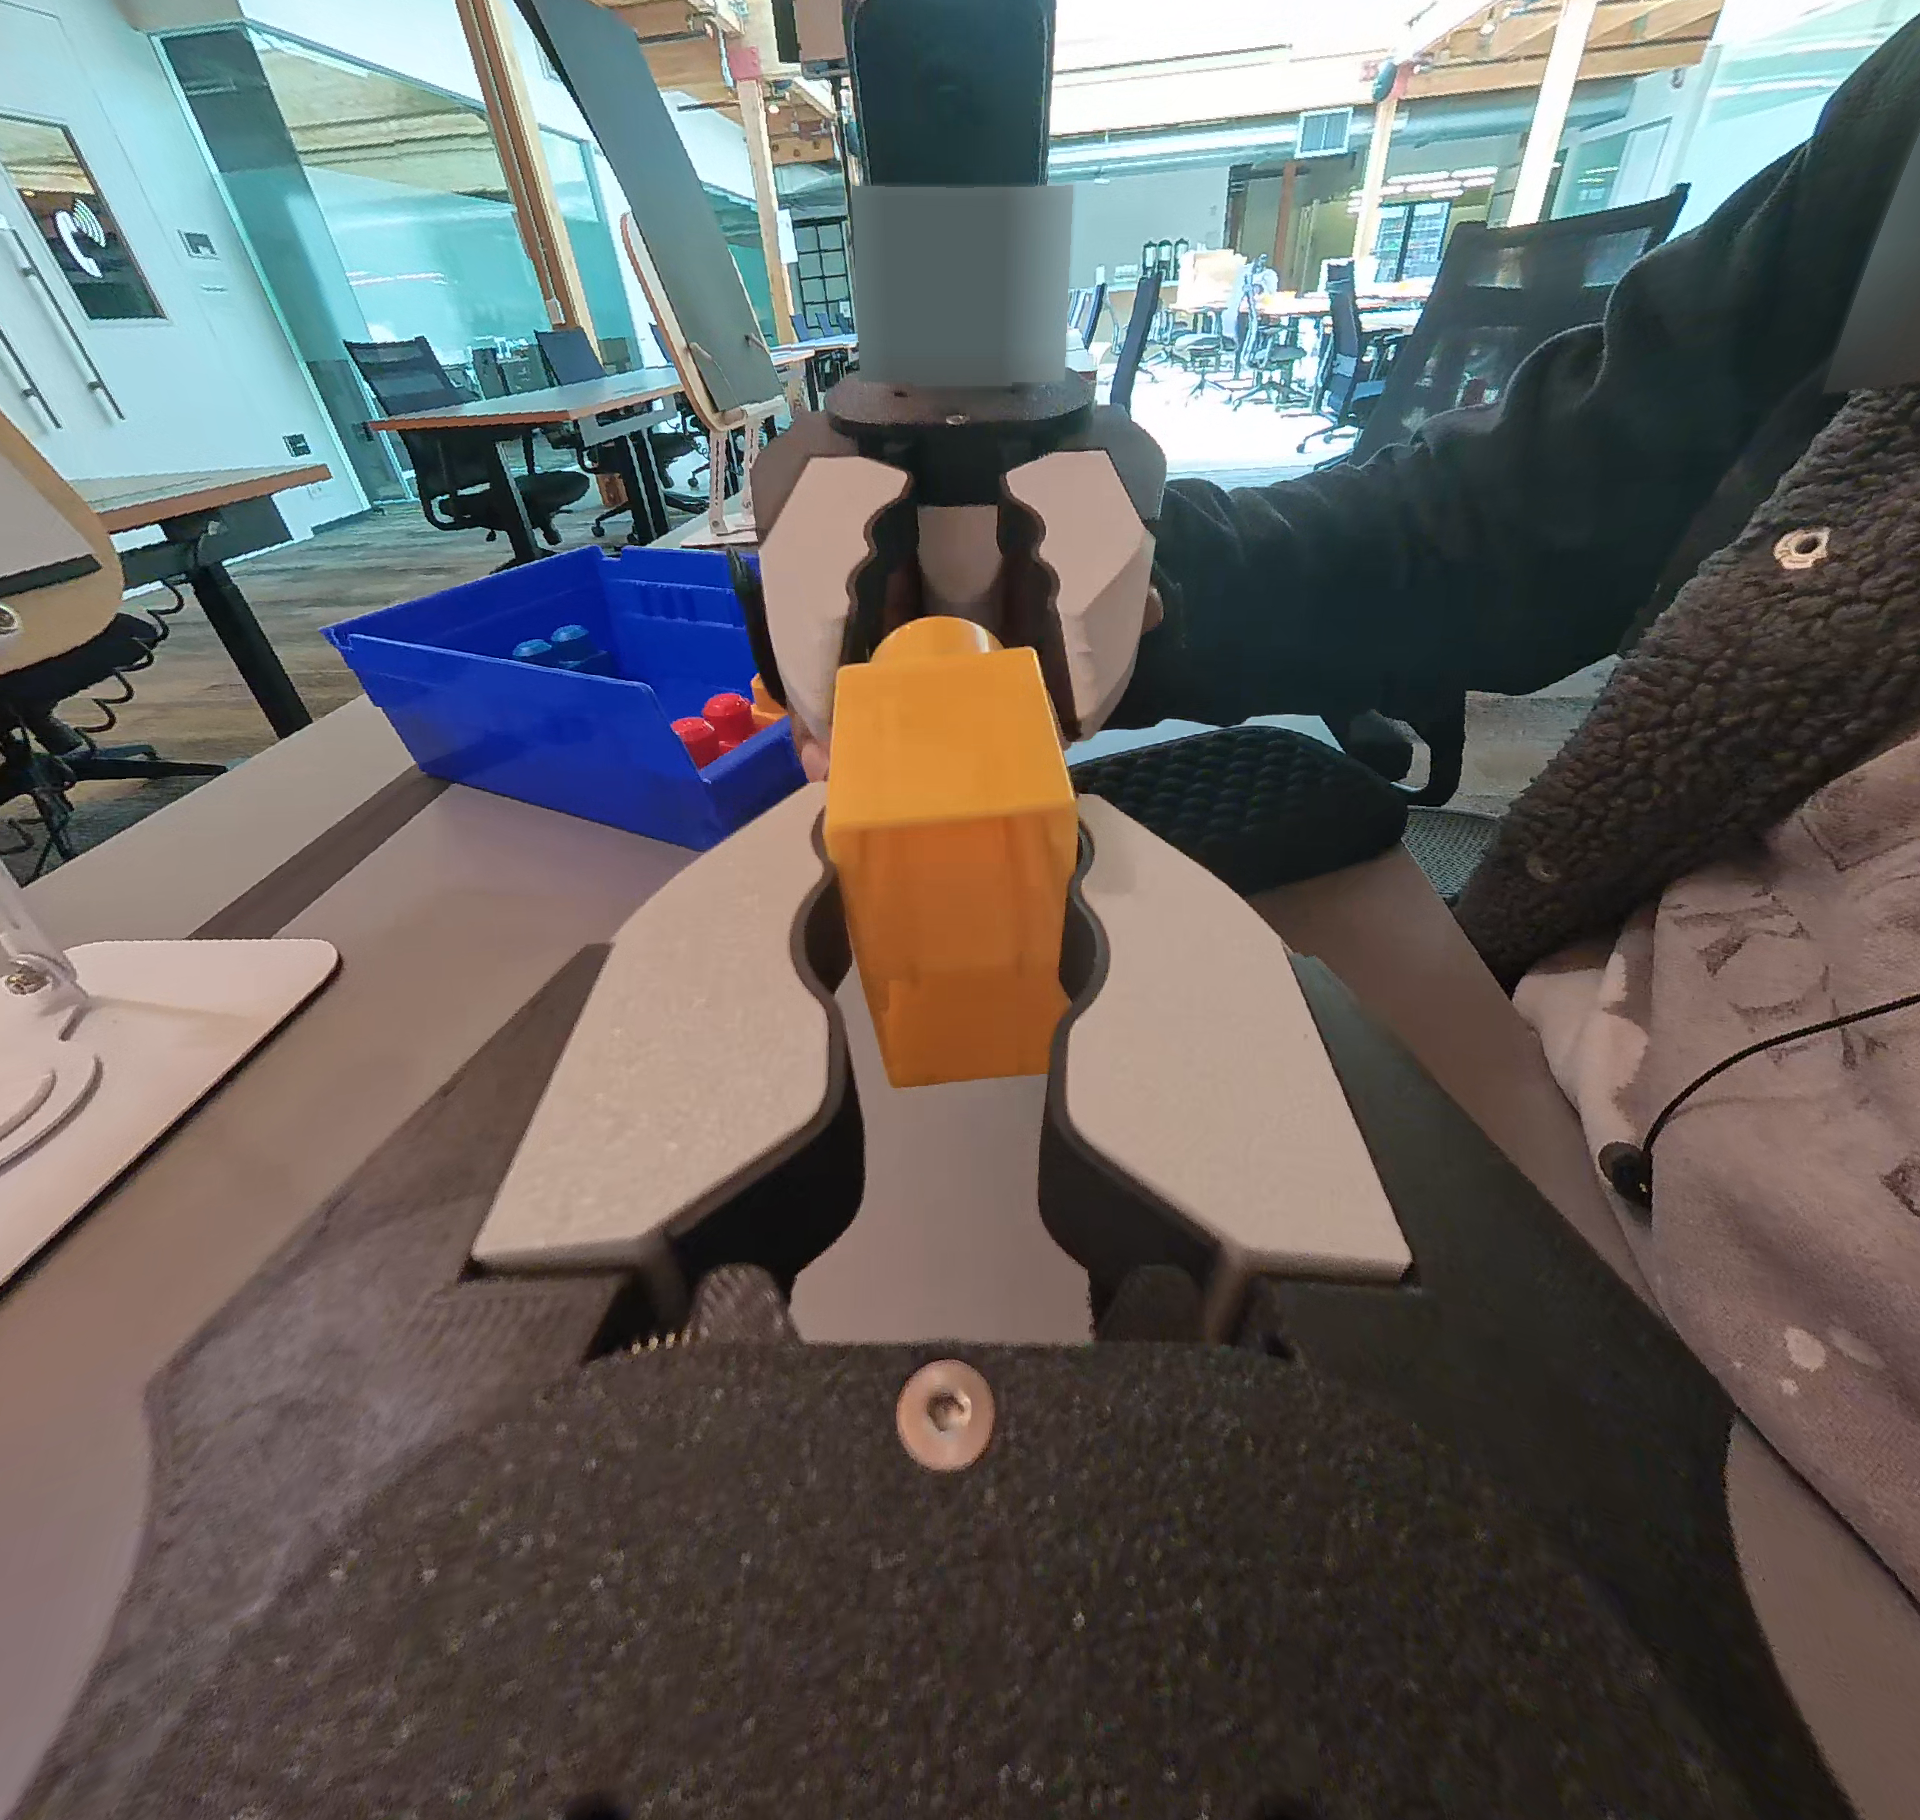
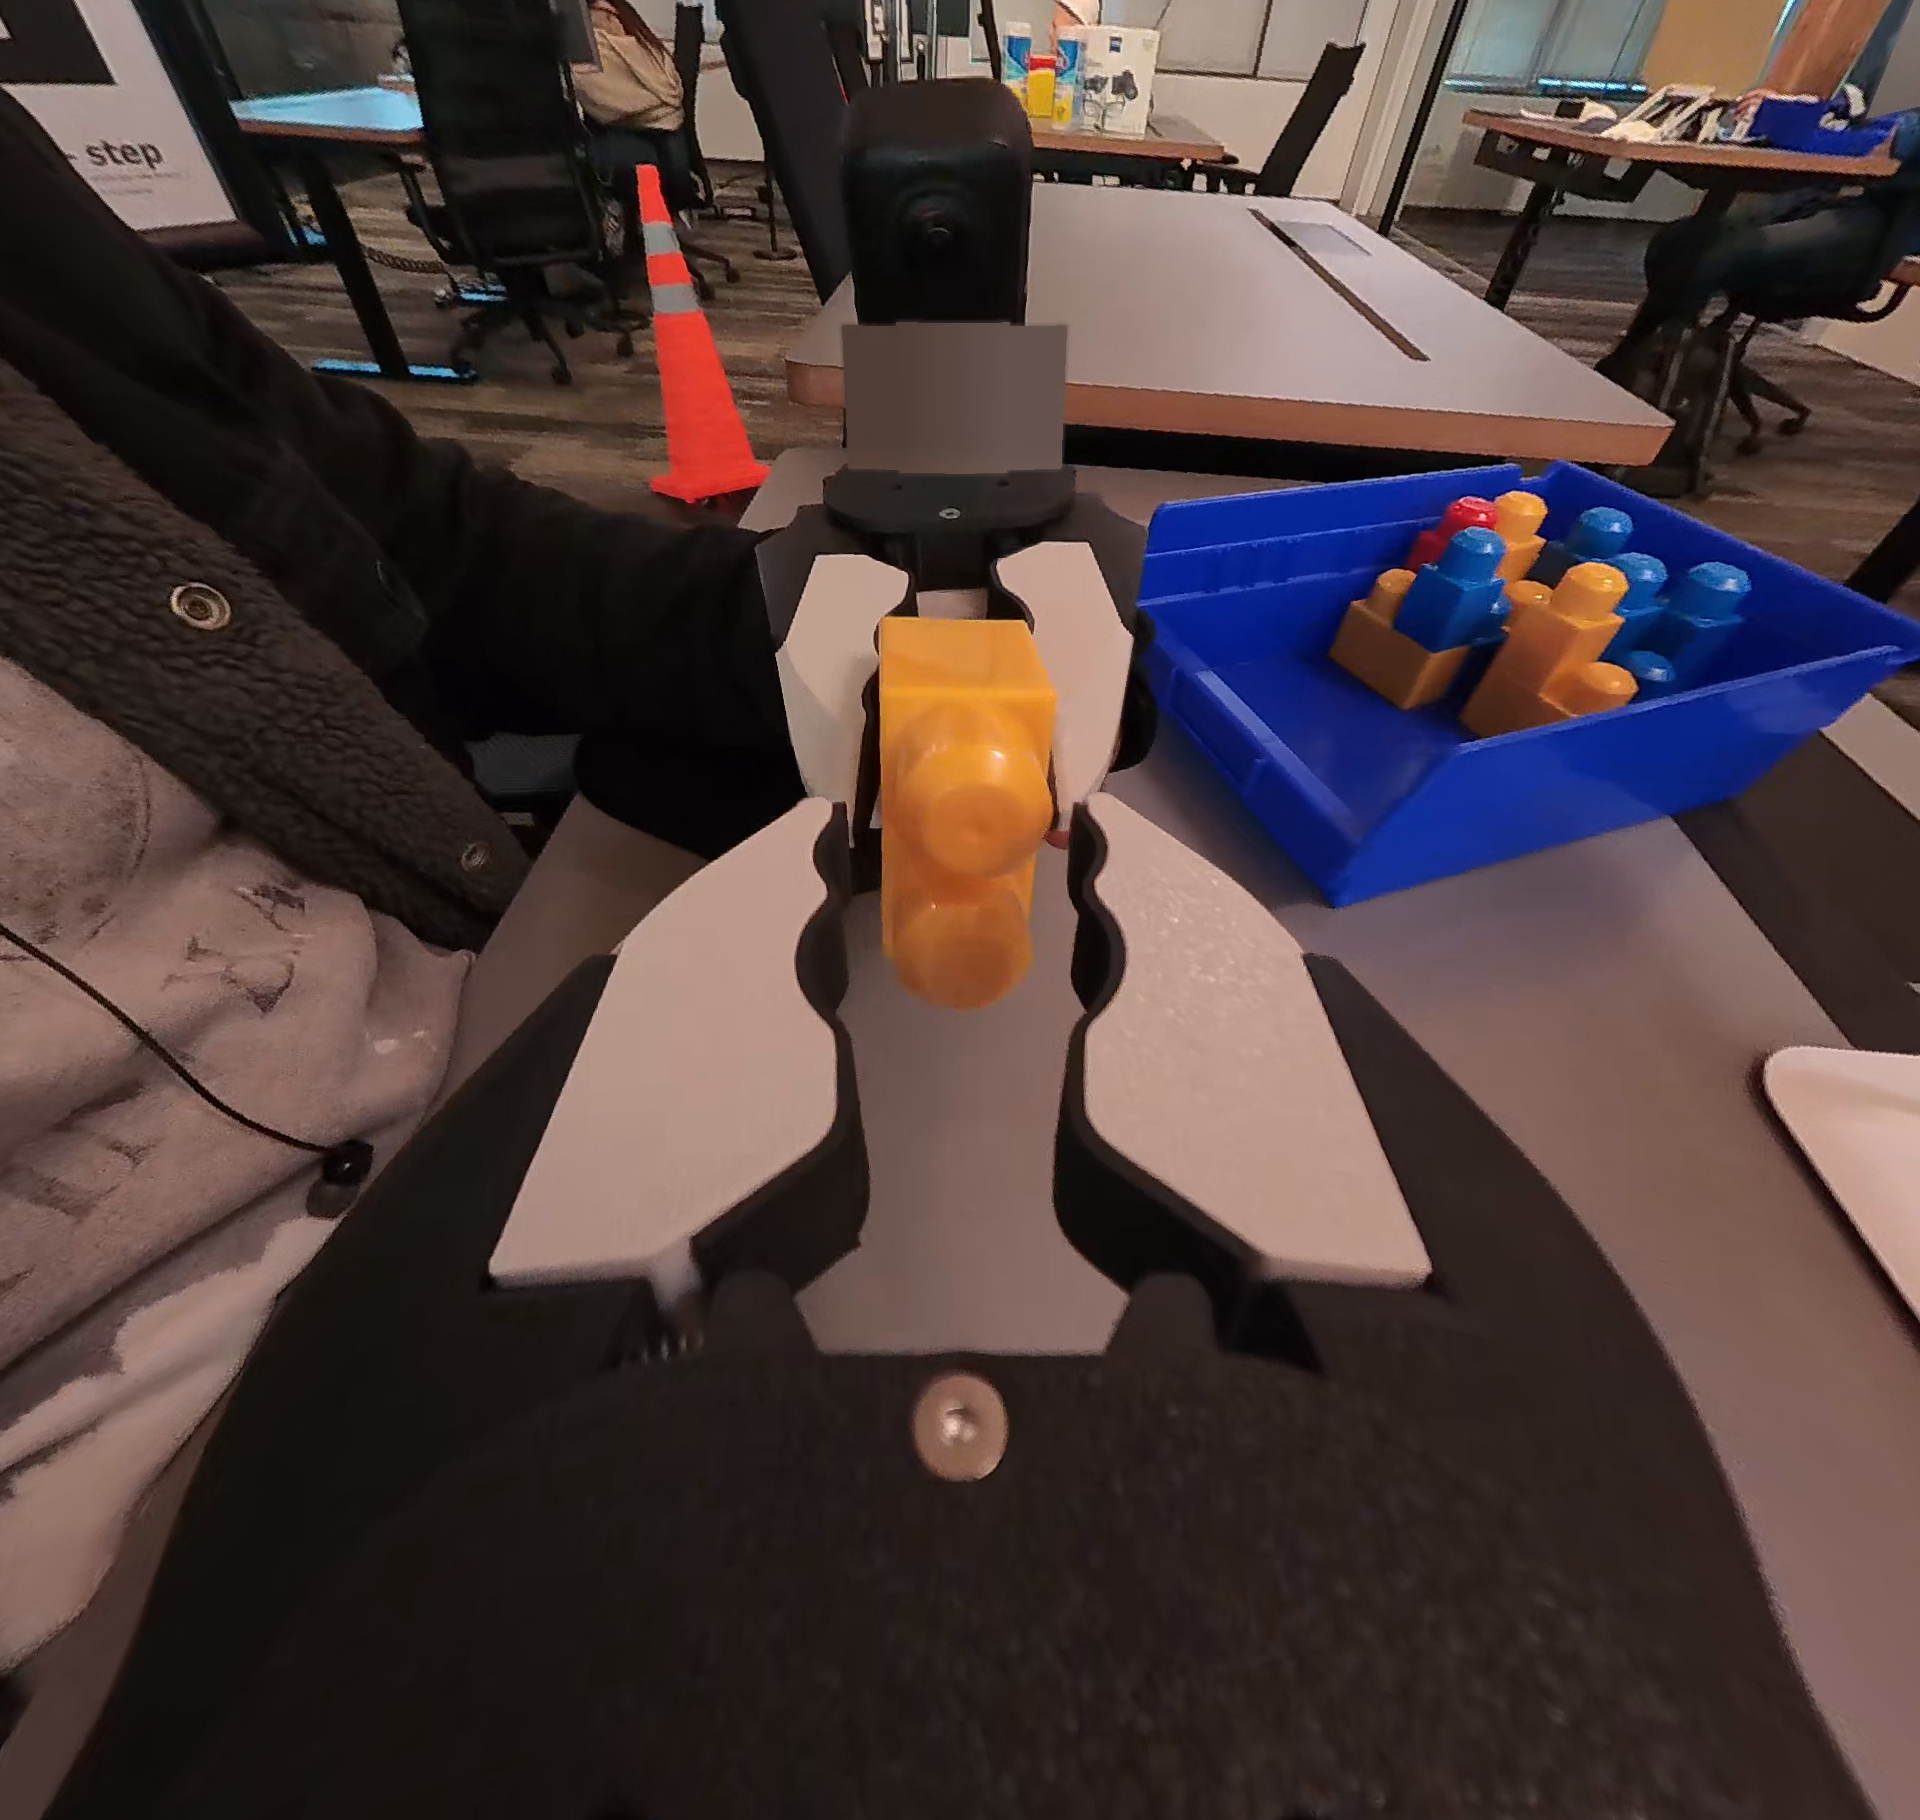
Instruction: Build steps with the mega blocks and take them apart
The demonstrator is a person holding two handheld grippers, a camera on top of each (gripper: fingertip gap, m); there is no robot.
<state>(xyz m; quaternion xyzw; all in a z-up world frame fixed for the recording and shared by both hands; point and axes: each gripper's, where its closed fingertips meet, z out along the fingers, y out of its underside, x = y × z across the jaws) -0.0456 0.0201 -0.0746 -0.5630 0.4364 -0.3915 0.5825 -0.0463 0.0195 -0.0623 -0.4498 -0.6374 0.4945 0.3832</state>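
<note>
1. The left claw (image 1: 951,835) was shut on a yellow block (image 1: 956,929) and held it up over the bench (image 2: 1455,1022). The block was just beside the blue bin (image 2: 1558,804), on the side of the bin near the person.
2. The right claw (image 2: 956,825) faced the left claw, with the block between them. Its fingers (image 2: 707,1043) sat one on each side of the block. In the right wrist view, a thin gap showed on both sides, so it looked a little open and did not seem to squeeze the block.
3. The block had two round bumps. Both bumps pointed straight at the right claw. The hollow bottom pointed back at the left claw.
4. The two bumps sat one above the other, so the long side of the block ran up and down, not toward the bin.
5. The right claw was the near one for the bump end. It would likely need to close on that end to take the block.
6. More blocks (image 2: 1538,627), in yellow, blue and red, lay inside the bin. No steps stood on the bench near the bin yet.
</note>
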